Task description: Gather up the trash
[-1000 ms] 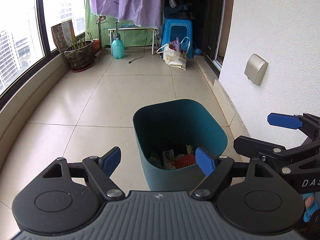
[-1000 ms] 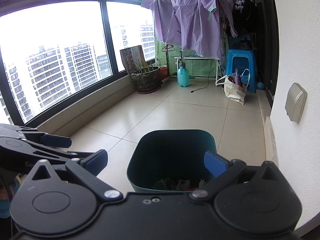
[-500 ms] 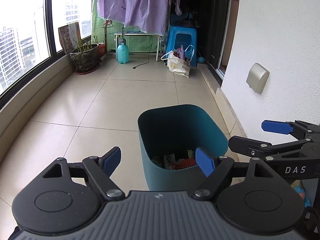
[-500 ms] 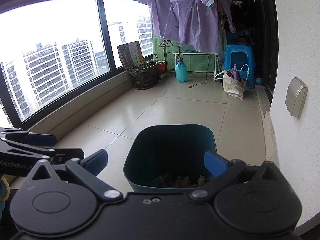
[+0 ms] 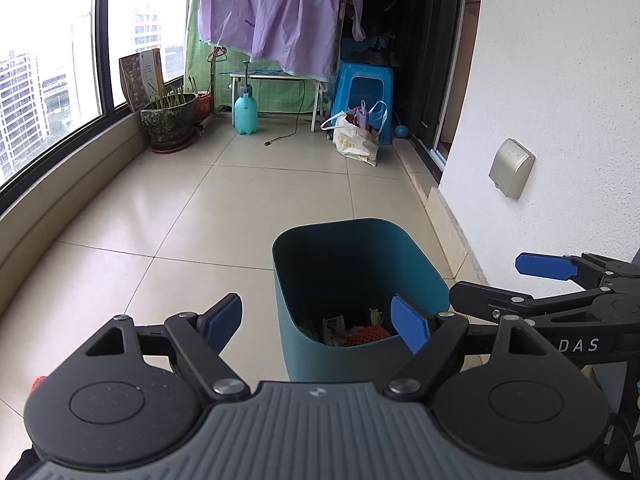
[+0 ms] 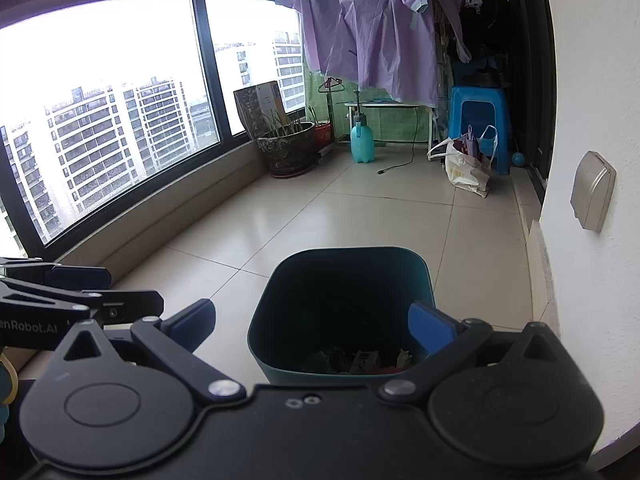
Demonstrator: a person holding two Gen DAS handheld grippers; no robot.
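Left gripper jaws spread wide, holding nothing; right gripper likewise spread and unloaded. Teal trash bin stands on tiled floor, lower centre of both views. Trash lies at its bottom.

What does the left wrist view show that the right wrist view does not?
Only the left wrist view shows the orange mesh piece among the trash, and the open right gripper from the side. Only the right wrist view shows the open left gripper from the side. Both show the teal plastic trash bin and the turquoise spray bottle.
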